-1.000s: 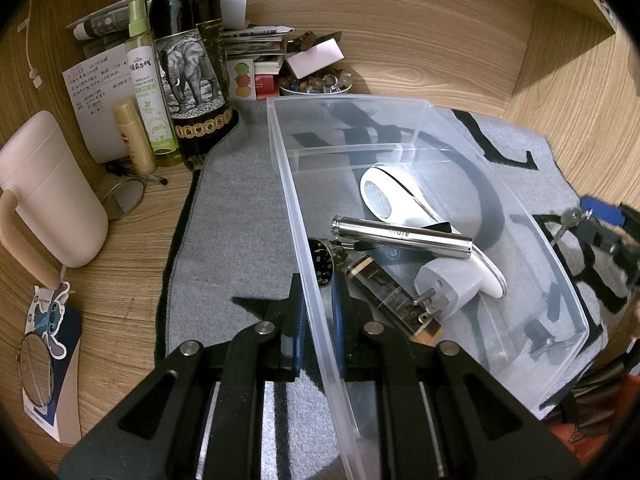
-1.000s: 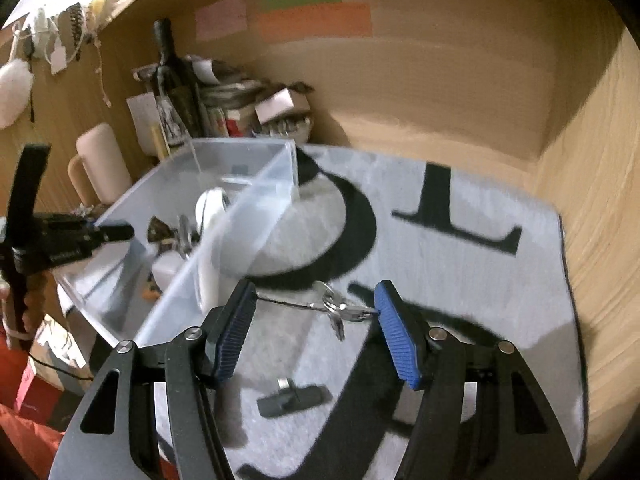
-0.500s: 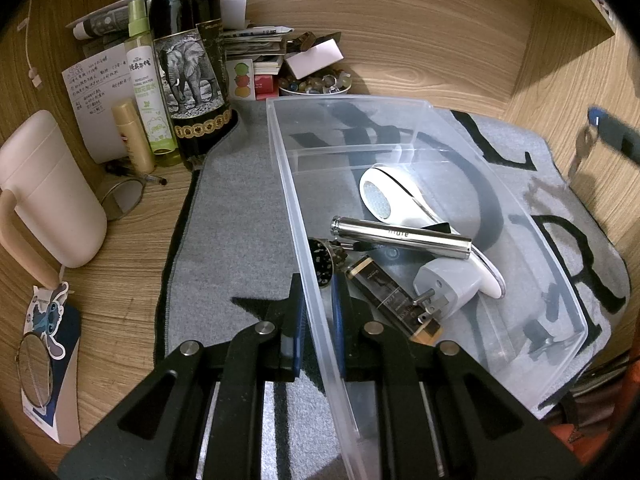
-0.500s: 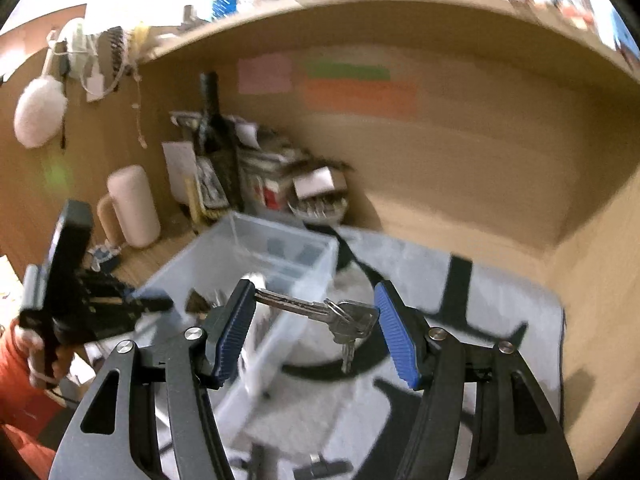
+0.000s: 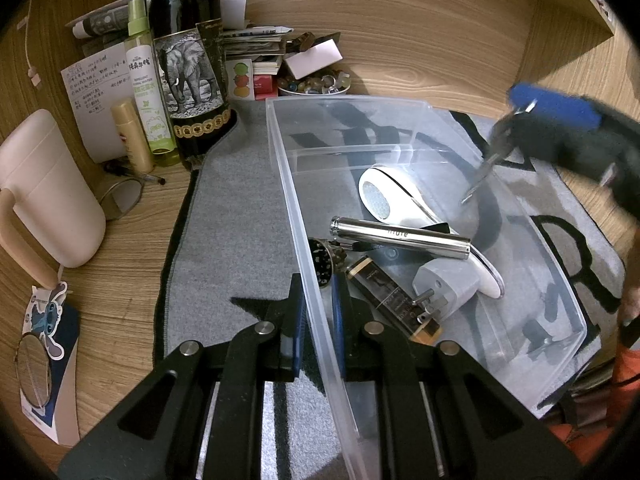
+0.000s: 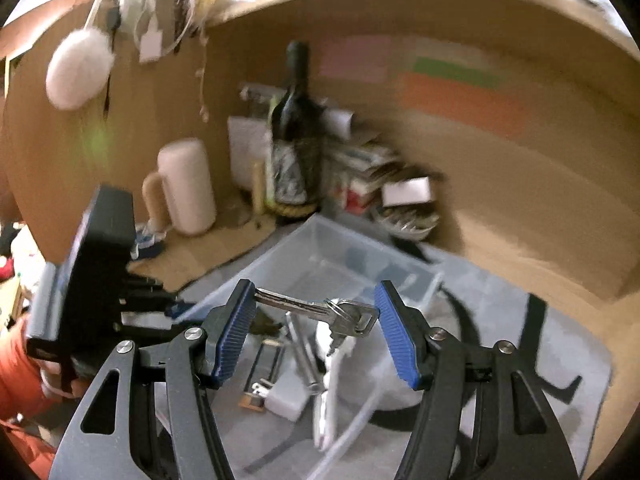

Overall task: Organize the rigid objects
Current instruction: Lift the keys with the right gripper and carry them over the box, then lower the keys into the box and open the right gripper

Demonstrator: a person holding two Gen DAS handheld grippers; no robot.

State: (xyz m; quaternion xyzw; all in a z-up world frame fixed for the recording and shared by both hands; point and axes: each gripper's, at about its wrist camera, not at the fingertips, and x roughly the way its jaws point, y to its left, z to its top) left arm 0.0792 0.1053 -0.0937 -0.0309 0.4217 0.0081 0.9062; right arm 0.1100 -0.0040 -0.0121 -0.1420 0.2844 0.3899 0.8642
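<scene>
A clear plastic bin sits on a grey mat. In it lie a silver tube, a white oval device, a white plug and a dark flat item. My left gripper is shut on the bin's left wall. My right gripper holds a bunch of keys spanning its pads, above the bin. It shows in the left wrist view over the bin's right side, keys hanging.
A wine bottle, spray bottle, small tube, papers and a bowl of beads crowd the back left. A pale mug stands left. A mirror lies on the desk. Wooden walls close the back and right.
My right gripper lifted the keys off the mat and carried them left, over the bin. My left gripper kept its hold on the bin wall.
</scene>
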